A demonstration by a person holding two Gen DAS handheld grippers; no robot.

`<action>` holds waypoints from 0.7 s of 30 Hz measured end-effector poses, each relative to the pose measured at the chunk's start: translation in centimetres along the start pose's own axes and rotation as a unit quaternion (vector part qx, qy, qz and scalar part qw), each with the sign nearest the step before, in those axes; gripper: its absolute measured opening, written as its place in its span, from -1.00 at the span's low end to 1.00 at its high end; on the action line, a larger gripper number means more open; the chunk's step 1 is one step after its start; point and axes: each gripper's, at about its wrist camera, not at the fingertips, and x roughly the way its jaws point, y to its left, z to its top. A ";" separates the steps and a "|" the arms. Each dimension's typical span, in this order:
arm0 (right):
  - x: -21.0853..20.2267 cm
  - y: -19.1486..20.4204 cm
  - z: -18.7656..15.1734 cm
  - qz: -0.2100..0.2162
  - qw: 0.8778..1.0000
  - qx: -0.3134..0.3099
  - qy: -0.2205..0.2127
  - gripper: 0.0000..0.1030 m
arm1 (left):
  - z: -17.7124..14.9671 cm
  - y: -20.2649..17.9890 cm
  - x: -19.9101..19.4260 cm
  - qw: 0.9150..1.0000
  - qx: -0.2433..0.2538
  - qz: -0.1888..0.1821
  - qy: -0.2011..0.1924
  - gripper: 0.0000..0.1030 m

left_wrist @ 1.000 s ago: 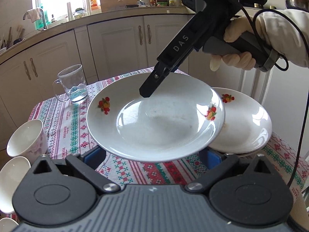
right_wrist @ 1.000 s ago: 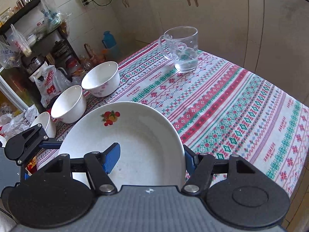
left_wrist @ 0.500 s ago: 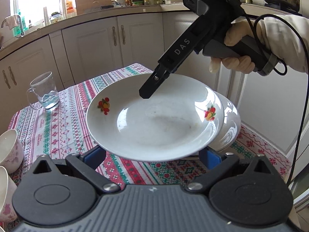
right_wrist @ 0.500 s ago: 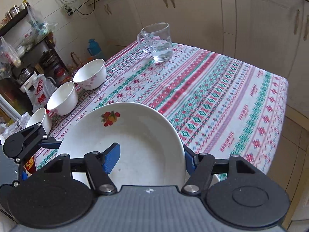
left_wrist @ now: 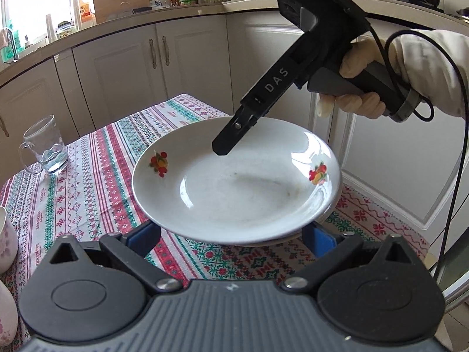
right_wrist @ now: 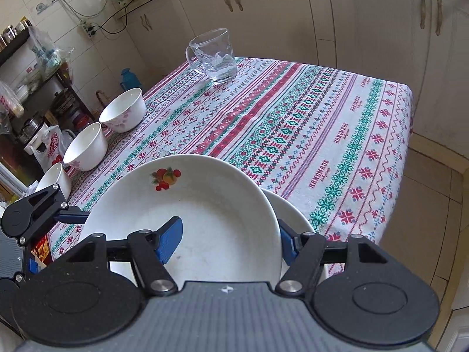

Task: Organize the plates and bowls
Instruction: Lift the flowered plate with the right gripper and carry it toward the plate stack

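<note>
A white plate (left_wrist: 234,187) with fruit decals hangs just above the tablecloth, held from two sides. My right gripper (right_wrist: 227,243) is shut on its rim, one blue pad (right_wrist: 170,240) inside the dish and the other outside; in the left wrist view this right gripper (left_wrist: 222,146) reaches in from above. My left gripper (left_wrist: 231,234) clamps the near rim between widely spread pads (left_wrist: 143,234). A second white plate (right_wrist: 293,214) lies on the table directly below, almost covered. Three white bowls (right_wrist: 123,110) (right_wrist: 86,146) (right_wrist: 54,177) stand along the table's left edge.
A glass mug (right_wrist: 215,55) with a little water stands at the table's far corner. The striped tablecloth (right_wrist: 322,123) ends at the table edge just right of the plates. Kitchen cabinets (left_wrist: 164,67) surround the table. A gloved hand (left_wrist: 360,88) holds the right gripper.
Both grippers carried the plate sideways until it sits over the second plate, which now shows only as a sliver. The mug and bowls drifted left in the left wrist view.
</note>
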 end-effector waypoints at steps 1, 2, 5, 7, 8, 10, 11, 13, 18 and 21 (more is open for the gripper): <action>-0.1 -0.1 -0.1 -0.001 1.000 0.001 -0.001 0.42 | 0.1 0.0 0.1 1.000 -0.001 -0.002 0.002 0.97; -0.2 -0.2 -0.3 -0.001 1.000 0.003 -0.001 0.42 | 0.1 -0.1 0.2 1.000 -0.001 -0.004 0.004 0.97; -0.4 -0.5 -0.7 -0.005 1.000 0.008 -0.003 0.42 | 0.2 -0.2 0.5 1.000 -0.003 -0.012 0.007 0.97; -0.6 -0.7 -1.0 -0.008 1.000 0.011 -0.003 0.42 | 0.3 -0.2 0.6 1.000 -0.003 -0.015 0.009 0.97; -0.6 -0.8 -1.2 -0.010 1.000 0.013 -0.003 0.42 | 0.3 -0.2 0.7 1.000 -0.004 -0.018 0.010 0.97; -0.6 -1.0 -1.4 -0.013 1.000 0.017 -0.001 0.42 | 0.3 -0.3 0.8 1.000 -0.005 -0.023 0.013 0.97; -0.6 -1.1 -1.6 -0.015 1.000 0.018 0.000 0.42 | 0.4 -0.3 0.9 1.000 -0.005 -0.024 0.014 0.97; -0.6 -1.2 -1.8 -0.018 1.000 0.021 0.001 0.42 | 0.4 -0.4 0.9 1.000 -0.004 -0.026 0.015 0.97; -0.9 -1.3 -2.2 -0.022 0.999 0.023 -0.001 0.42 | 0.4 -0.4 1.0 0.999 -0.007 -0.035 0.019 0.97; -1.1 -1.2 -2.3 -0.025 0.999 0.022 0.000 0.42 | 0.4 -0.4 1.1 0.999 -0.005 -0.039 0.021 0.97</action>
